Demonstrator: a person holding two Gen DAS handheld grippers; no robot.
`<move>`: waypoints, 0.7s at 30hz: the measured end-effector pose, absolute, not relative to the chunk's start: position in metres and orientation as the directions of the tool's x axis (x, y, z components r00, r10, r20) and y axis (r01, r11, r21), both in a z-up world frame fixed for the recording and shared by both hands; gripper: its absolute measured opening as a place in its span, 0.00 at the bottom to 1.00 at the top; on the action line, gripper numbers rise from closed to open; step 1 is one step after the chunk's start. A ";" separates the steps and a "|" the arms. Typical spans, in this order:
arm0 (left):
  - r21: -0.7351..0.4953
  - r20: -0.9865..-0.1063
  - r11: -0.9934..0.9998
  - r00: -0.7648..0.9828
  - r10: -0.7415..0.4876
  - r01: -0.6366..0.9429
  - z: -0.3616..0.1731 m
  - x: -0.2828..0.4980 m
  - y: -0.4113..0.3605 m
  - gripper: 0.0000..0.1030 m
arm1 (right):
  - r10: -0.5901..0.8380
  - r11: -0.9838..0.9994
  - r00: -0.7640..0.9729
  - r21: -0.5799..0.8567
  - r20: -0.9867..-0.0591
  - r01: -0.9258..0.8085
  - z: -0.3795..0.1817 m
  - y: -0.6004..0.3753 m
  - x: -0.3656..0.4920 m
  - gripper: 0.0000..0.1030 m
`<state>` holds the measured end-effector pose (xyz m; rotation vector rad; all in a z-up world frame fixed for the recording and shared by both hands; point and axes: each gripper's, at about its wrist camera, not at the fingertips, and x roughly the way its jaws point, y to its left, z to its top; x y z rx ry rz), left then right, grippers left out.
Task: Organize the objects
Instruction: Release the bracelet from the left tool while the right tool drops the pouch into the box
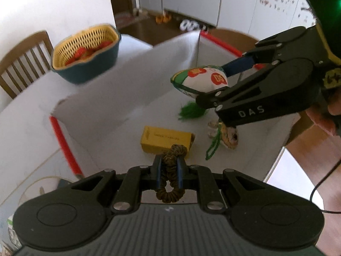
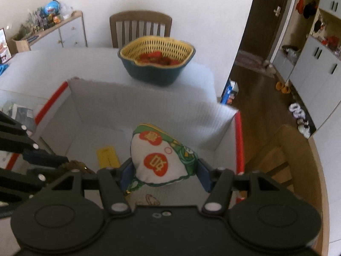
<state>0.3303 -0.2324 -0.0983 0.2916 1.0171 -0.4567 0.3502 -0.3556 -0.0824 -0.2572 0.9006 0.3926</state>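
Observation:
My left gripper (image 1: 169, 166) is shut on a dark olive scrunchie (image 1: 170, 194), held over the white box (image 1: 127, 81) with red-taped edges. Inside the box lie a yellow packet (image 1: 164, 138), a green tassel (image 1: 191, 109) and a small toy with a green cord (image 1: 229, 137). My right gripper (image 2: 164, 171) is shut on a white and green printed pouch (image 2: 162, 160) above the box; in the left wrist view this pouch (image 1: 202, 80) hangs over the box's right side. The left gripper's fingers (image 2: 44, 156) show at the left of the right wrist view.
A teal bowl with a yellow strainer basket (image 2: 156, 60) holding red things stands on the table behind the box. A wooden chair (image 2: 140, 26) is beyond it. Another chair (image 2: 283, 155) and wooden floor lie to the right.

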 end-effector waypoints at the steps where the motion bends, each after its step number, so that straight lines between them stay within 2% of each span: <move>1: 0.031 -0.876 0.869 0.432 -0.215 0.494 -0.101 0.332 -0.235 0.13 | 0.217 0.901 0.546 -0.049 -0.809 -0.431 -0.087 -0.355 0.352 0.59; 9: 0.020 -0.937 0.868 0.312 -0.157 0.497 -0.124 0.351 -0.245 0.14 | 0.179 0.901 0.472 -0.049 -0.863 -0.431 -0.108 -0.350 0.358 0.59; 21: -0.028 -0.960 0.876 0.230 -0.157 0.482 -0.137 0.354 -0.246 0.14 | 0.184 0.895 0.420 -0.025 -0.889 -0.446 -0.120 -0.351 0.354 0.63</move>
